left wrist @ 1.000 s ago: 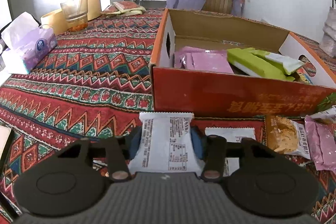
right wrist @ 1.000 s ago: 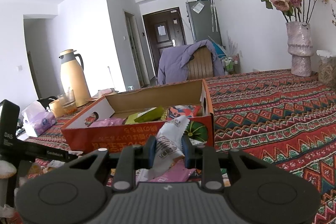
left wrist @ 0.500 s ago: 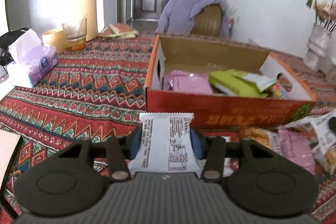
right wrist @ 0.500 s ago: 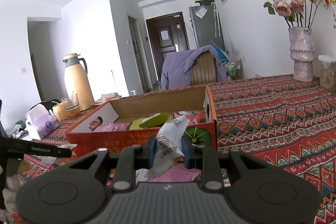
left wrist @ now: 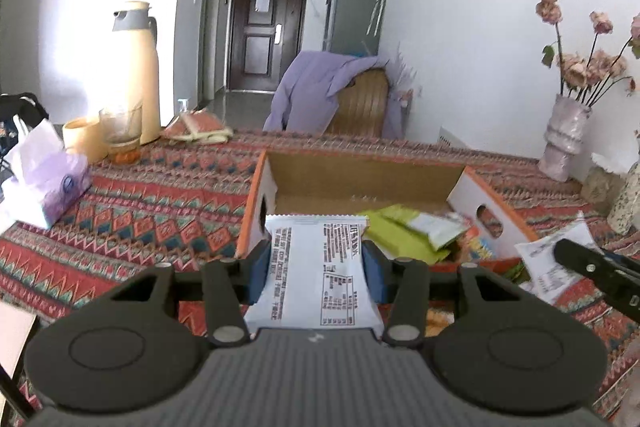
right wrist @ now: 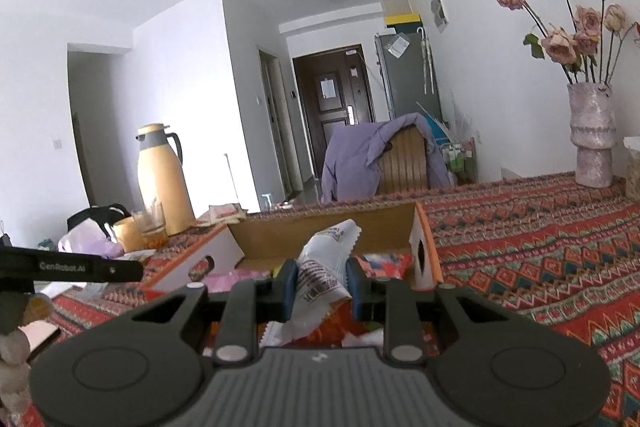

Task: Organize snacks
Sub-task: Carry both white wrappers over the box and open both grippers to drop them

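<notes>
left gripper (left wrist: pixel 316 261): we see jaws pinching flat white printed snack packet (left wrist: pixel 318 279), at open orange cardboard box's (left wrist: pixel 256 187) near-left corner
right gripper (right wrist: pixel 322 285): jaws pinching crumpled white snack wrapper (right wrist: pixel 322 269), above box's near edge

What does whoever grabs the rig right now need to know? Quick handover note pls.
Left gripper: shut on a flat white snack packet, held up in front of the cardboard box.
Right gripper: shut on a crumpled white snack packet, also raised at the box's near edge.
Done: the box already holds several snacks, including green packets and a pink packet.
Left: neither held packet is in the box yet; drop both in. At least one loose packet seems to lie on the patterned tablecloth below the left gripper; the rest of that area is hidden.
</notes>
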A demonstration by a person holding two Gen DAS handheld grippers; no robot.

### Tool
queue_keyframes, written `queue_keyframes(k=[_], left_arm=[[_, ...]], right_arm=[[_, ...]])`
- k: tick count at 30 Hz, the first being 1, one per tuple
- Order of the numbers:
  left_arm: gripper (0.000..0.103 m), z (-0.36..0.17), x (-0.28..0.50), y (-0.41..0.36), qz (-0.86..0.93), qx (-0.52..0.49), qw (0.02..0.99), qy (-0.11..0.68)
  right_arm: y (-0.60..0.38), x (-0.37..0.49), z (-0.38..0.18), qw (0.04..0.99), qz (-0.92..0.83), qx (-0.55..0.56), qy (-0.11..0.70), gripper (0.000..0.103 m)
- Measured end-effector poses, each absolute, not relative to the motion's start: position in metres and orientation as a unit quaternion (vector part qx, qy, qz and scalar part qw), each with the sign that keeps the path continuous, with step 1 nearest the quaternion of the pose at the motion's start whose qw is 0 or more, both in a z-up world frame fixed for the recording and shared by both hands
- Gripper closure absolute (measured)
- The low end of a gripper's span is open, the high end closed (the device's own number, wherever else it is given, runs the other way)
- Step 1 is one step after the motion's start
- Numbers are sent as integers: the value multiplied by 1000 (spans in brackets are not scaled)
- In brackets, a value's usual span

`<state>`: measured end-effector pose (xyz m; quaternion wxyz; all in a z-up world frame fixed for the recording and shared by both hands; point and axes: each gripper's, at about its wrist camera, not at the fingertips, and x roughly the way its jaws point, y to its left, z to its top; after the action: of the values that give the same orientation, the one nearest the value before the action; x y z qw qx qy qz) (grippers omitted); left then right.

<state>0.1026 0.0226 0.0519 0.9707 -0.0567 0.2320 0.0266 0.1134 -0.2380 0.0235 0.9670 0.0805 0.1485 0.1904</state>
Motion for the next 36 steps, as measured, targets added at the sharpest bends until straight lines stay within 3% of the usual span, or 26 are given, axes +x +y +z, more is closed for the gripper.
queue_keyframes(k=[19,36], left_arm=[[54,58,174,-7,20,-72,973,218],[54,22,222,2,74,-34,979,186]], right_arm=[[-203,193,44,968,181,91,149,78],[-205,253,8,963,163,121,178,76]])
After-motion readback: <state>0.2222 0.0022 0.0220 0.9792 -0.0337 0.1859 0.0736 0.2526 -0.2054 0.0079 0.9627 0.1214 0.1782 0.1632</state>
